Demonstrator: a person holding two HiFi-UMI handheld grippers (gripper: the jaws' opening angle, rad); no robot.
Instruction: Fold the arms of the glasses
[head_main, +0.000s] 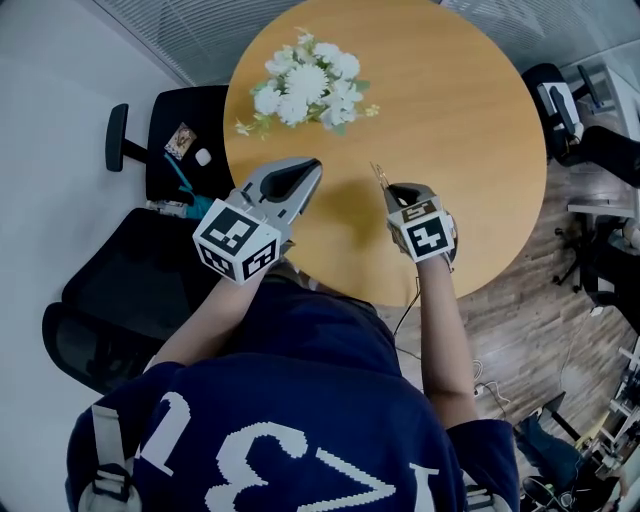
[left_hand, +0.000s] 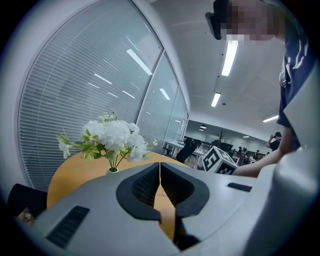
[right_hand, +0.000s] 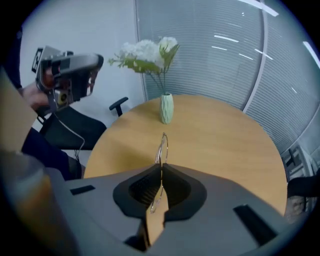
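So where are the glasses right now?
The glasses are pinched in the right gripper, over the near edge of the round table, right of centre in the head view; the white flowers stand farther across, to the left.

Two tools are here: one left tool (head_main: 306, 170) and one right tool (head_main: 396, 190). Each carries one marker cube (head_main: 237, 245), so two cubes in all. There is one pair of glasses (right_hand: 161, 146). There is one round surface (head_main: 470, 130), and on it one vase (right_hand: 166, 108) with one bunch of white flowers (head_main: 310, 85). Of black chairs I count two at the left (head_main: 120, 290) and at least one more at the right, partly cut off. One person (head_main: 300, 410) is in view.
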